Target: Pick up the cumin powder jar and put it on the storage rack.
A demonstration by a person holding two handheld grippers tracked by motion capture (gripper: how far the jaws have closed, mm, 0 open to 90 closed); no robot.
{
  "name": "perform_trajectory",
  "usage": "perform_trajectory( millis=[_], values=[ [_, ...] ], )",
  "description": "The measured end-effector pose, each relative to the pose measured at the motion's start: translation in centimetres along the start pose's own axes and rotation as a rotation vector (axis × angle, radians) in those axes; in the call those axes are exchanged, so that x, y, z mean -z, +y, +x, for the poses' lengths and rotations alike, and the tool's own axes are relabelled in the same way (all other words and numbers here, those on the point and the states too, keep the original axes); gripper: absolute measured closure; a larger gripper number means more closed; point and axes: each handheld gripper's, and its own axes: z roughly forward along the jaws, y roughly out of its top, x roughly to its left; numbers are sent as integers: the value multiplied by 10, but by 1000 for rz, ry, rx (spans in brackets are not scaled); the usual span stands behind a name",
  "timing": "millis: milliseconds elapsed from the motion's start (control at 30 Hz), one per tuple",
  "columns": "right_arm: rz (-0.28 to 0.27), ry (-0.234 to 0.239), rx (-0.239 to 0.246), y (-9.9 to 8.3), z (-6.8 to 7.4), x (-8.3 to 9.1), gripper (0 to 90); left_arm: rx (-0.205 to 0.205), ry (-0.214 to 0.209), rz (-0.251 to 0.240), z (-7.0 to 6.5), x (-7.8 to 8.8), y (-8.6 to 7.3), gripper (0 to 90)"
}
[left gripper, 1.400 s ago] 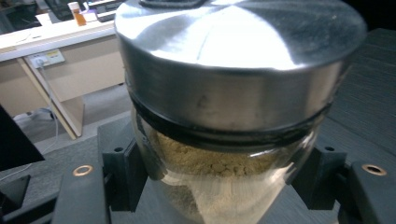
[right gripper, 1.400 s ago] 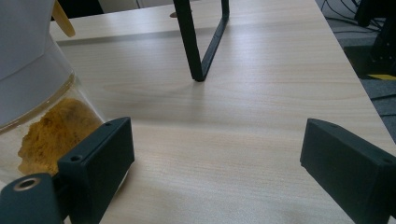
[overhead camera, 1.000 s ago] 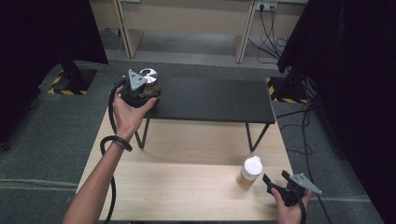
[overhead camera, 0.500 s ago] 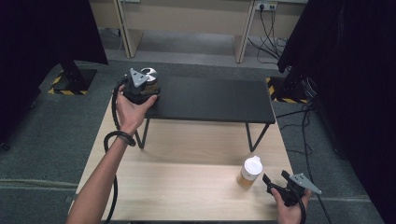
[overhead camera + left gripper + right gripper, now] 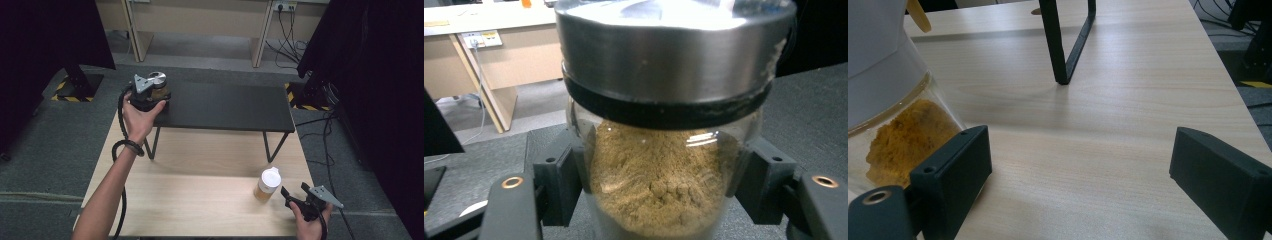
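**Metal-lidded jar held at the shelf's left end**

The left tongs (image 5: pixel 150 92) are clamped on a glass jar (image 5: pixel 659 185) of brown powder with a metal lid (image 5: pixel 158 78), their pads pressing both sides of the glass. The jar sits at the left end of the black shelf (image 5: pixel 225 107), which stands on the table (image 5: pixel 200 195). Near the table's front right corner, the right tongs (image 5: pixel 295 194) stand open and empty, just beside a white-capped jar (image 5: pixel 267 184) of yellow powder.
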Motion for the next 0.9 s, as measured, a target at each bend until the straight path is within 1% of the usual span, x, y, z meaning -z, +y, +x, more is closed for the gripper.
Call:
perform_trajectory(
  millis=[300,900],
  values=[
    [2,-3,6,0,1,0,100,3,-10,-1,3,0,0,303],
    [1,-3,8,0,1,0,100,0,-10,-5,3,0,-1,303]
  ],
)
